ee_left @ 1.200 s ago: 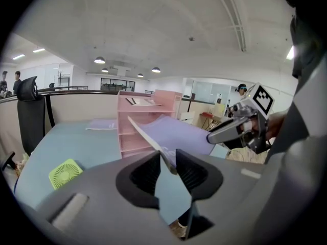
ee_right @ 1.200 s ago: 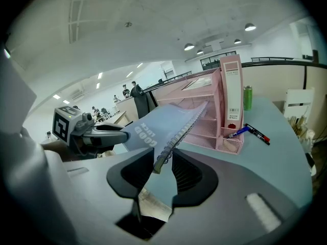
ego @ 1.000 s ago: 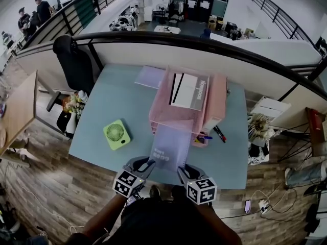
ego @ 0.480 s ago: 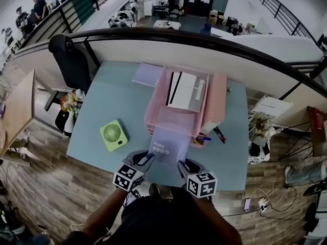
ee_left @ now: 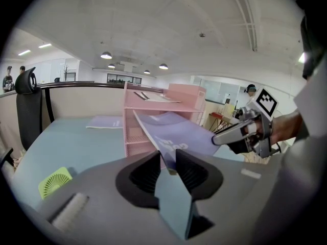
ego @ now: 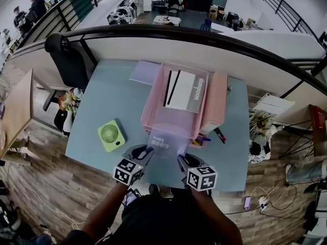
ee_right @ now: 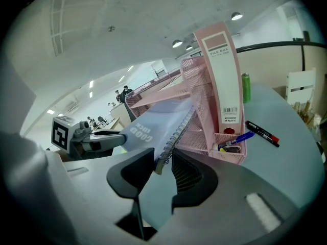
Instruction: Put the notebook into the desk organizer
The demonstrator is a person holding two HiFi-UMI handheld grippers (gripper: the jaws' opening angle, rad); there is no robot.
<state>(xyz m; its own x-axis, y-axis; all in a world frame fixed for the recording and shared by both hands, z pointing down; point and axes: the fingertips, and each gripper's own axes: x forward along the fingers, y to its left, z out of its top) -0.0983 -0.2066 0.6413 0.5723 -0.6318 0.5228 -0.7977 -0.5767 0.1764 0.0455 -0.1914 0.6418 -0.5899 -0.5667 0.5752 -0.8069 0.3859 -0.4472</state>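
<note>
Nearest, the left hand-held gripper (ego: 145, 154) is clamped on the near left corner of the notebook (ego: 166, 141), and the right hand-held gripper (ego: 181, 162) grips its spiral-bound corner. The notebook hangs tilted above the table (ego: 107, 101), far edge at the front of the pink desk organizer (ego: 152, 102). Insertion looks under way; next it likely needs levelling and sliding into a tray. Which tier it meets is hidden behind the cover.
</note>
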